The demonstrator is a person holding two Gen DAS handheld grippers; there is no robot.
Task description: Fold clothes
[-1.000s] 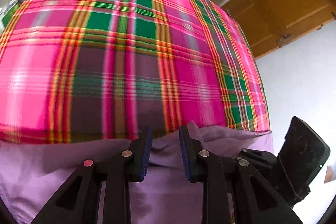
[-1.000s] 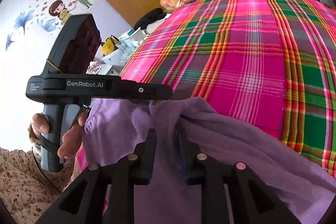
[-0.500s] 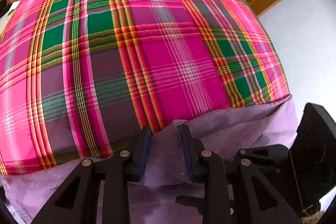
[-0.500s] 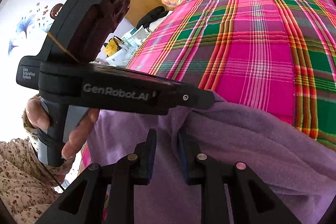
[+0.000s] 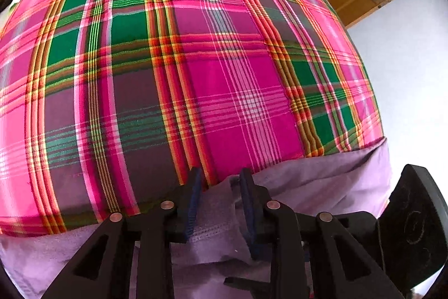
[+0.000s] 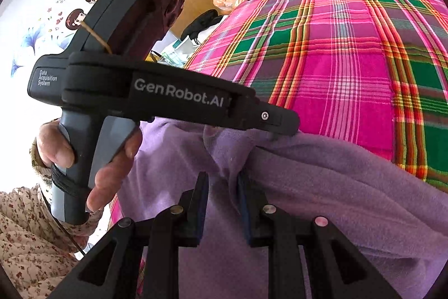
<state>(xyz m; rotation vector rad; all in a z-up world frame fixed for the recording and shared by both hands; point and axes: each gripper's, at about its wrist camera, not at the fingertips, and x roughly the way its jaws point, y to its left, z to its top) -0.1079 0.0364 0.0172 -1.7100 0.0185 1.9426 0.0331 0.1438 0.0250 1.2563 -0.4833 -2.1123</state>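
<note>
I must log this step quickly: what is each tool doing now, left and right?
Left tool: closing, a fold of the purple garment between its pads.
Right tool: shut on the purple garment.

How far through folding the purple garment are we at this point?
Early stage. Done: the purple garment lies on the plaid cloth, bunched at its near edge, with no finished fold showing. In hand: the right claw is clamped on a ridge of fabric; the left claw is closing on the stitched hem. Left: lifting, folding it over and smoothing it flat.
</note>
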